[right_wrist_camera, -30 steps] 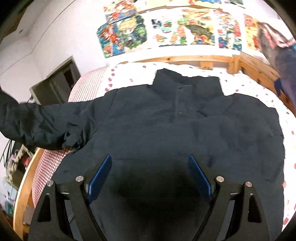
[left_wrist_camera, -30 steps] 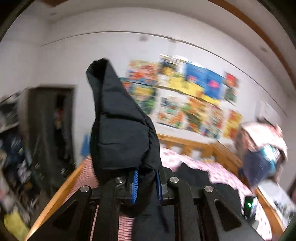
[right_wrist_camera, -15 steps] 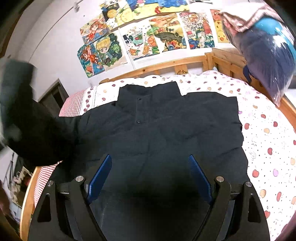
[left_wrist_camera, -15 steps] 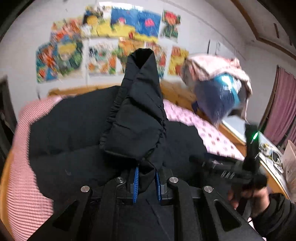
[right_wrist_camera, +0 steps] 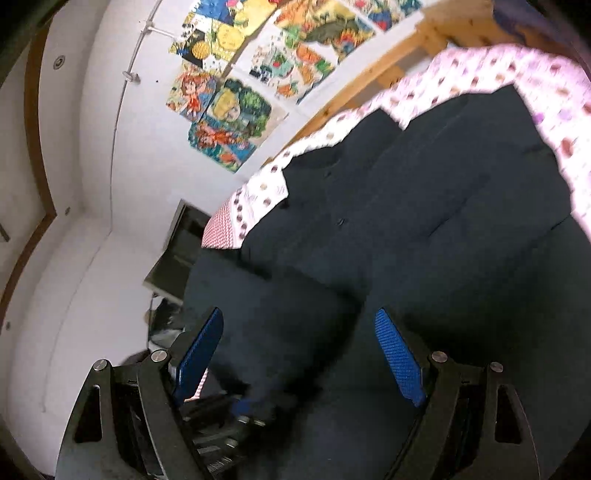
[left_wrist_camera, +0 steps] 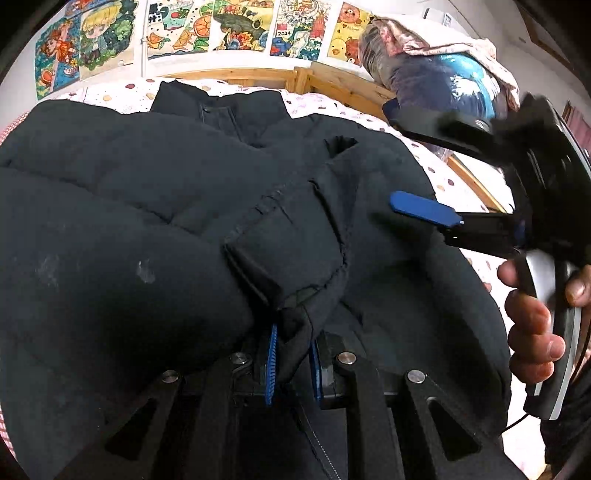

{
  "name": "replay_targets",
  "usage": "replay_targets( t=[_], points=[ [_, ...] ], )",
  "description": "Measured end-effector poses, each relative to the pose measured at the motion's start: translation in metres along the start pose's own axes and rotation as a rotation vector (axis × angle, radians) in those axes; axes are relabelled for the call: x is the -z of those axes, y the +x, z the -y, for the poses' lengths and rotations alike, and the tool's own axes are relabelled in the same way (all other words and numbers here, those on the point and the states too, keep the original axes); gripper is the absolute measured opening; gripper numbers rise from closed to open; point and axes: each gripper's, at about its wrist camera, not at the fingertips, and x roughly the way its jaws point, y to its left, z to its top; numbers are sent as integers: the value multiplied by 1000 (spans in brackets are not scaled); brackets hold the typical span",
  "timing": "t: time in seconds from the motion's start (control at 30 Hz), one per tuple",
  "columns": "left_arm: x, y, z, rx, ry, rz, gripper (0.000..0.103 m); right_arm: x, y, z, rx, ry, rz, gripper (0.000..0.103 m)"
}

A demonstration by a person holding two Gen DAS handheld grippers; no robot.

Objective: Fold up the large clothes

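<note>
A large black padded jacket [left_wrist_camera: 147, 177] lies spread on the bed, collar toward the headboard. My left gripper [left_wrist_camera: 293, 363] is shut on the jacket's sleeve cuff [left_wrist_camera: 295, 258], which is folded across the jacket's front. My right gripper [right_wrist_camera: 299, 354] is open and empty, hovering over the jacket [right_wrist_camera: 424, 229]. It also shows in the left wrist view [left_wrist_camera: 424, 212] at the right, held in a hand above the jacket's right side.
The bed has a spotted pink-white sheet [left_wrist_camera: 443, 173] and a wooden frame [left_wrist_camera: 332, 83]. Colourful posters [left_wrist_camera: 207, 26] cover the wall behind. A bundle of bedding [left_wrist_camera: 436, 70] hangs at the right. A dark cabinet [right_wrist_camera: 177, 254] stands left of the bed.
My left gripper has carried the sleeve from the bed's left side over the jacket's front and lowered it. My right gripper has tilted and swung toward the left, staying open.
</note>
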Motion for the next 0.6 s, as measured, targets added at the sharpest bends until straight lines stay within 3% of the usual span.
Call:
replay_targets(
  t=[0.1,0.17,0.2,0.23,0.27,0.53,0.57,0.6],
  points=[
    [3,3,3,2,-1,-5,19,7,21,1,12,16,-33,80],
    [4,4,6,22,5,-13,31,12,33,3,12,46,-54,81],
    [5,2,7,38,6,-12,51,12,33,5,4,61,-62,81],
    [8,-1,9,68,3,-6,80,14,38,6,-6,81,-70,81],
    [10,-6,9,77,-6,10,90,15,42,6,-16,96,-76,81],
    [21,-42,-8,94,-96,56,92,31,51,3,62,109,-109,80],
    [22,-50,-13,96,-112,67,92,34,50,3,75,108,-113,77],
    [22,-55,-17,97,-121,76,92,36,48,4,88,107,-113,66]
  ],
)
